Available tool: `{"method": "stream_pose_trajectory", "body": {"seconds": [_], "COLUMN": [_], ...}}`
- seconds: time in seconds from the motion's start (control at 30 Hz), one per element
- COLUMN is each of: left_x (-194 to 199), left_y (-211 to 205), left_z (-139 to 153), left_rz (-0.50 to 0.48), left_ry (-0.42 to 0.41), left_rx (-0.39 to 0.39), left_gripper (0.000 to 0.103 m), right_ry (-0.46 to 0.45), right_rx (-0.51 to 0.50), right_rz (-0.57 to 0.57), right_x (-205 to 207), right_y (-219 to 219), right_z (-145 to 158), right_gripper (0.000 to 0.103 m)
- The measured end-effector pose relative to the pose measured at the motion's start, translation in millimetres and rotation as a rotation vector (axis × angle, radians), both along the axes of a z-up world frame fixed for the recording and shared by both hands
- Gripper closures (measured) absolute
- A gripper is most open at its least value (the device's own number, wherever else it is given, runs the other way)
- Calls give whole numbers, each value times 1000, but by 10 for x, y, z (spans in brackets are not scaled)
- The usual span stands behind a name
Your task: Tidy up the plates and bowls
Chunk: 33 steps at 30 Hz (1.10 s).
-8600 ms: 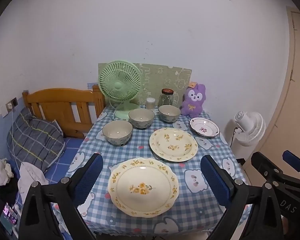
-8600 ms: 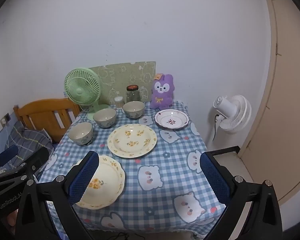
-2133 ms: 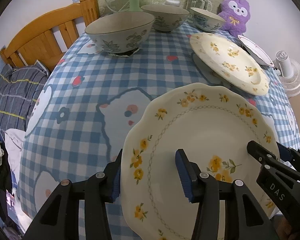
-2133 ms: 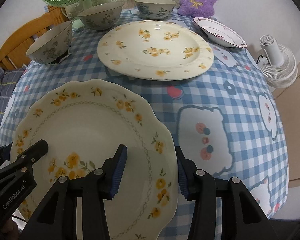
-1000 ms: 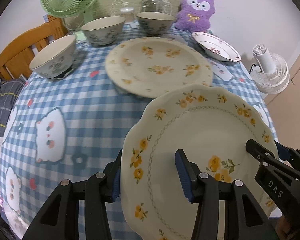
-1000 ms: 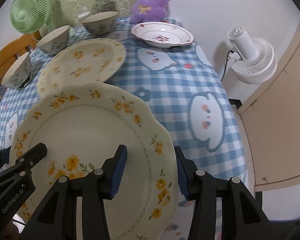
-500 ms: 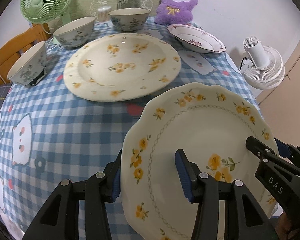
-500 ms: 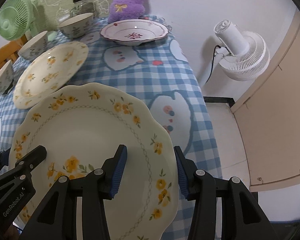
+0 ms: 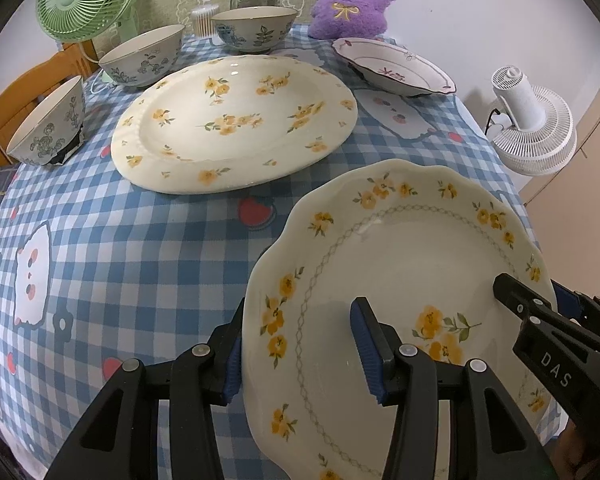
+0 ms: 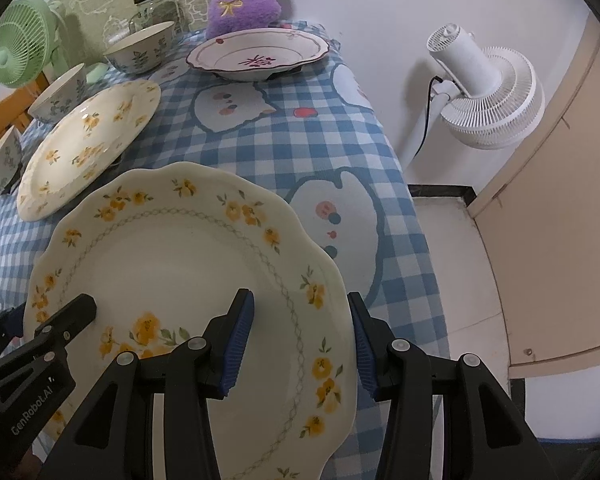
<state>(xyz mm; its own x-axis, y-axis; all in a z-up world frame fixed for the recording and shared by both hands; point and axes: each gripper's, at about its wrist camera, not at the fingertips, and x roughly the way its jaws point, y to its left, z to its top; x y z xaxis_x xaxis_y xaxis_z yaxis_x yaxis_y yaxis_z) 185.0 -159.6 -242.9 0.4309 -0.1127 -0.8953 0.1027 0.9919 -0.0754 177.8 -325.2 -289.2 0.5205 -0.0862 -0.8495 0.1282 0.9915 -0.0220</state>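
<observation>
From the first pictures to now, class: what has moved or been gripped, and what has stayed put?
The scalloped plate lay at the table's front edge, both grippers open. Now the left gripper and right gripper clamp its opposite rims and have carried it rightward, toward the white fan. The round floral plate, three bowls and red-patterned dish stayed put.

Even indoor light | sharp | fisheye-bent edges (corners black) | glare seemingly slight
</observation>
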Motion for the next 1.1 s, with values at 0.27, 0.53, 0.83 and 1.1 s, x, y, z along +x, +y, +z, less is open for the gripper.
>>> {"method": "stream_pose_trajectory", "body": {"seconds": [0.27,0.53,0.83,1.1], "left_x": [-37,-114,-181,-296], "left_y": [-19,-52,20,78], "left_z": [25,147,482,841], "left_rz": [-14,-26,10,45], "left_ry": [-19,-49,-117,-165], "left_rx": [3,15,26,30], "left_gripper": [37,23,18,14], "right_ry": [18,-42,-97,-135], "right_rx": [-1,-30,-3,40], "right_rz": [17,49,64,77], "right_x": [9,-108,-192,-277], "right_y": [29,116,123,135], "right_z": [-12,120,469,765], "right_gripper": [45,33,32,31]}}
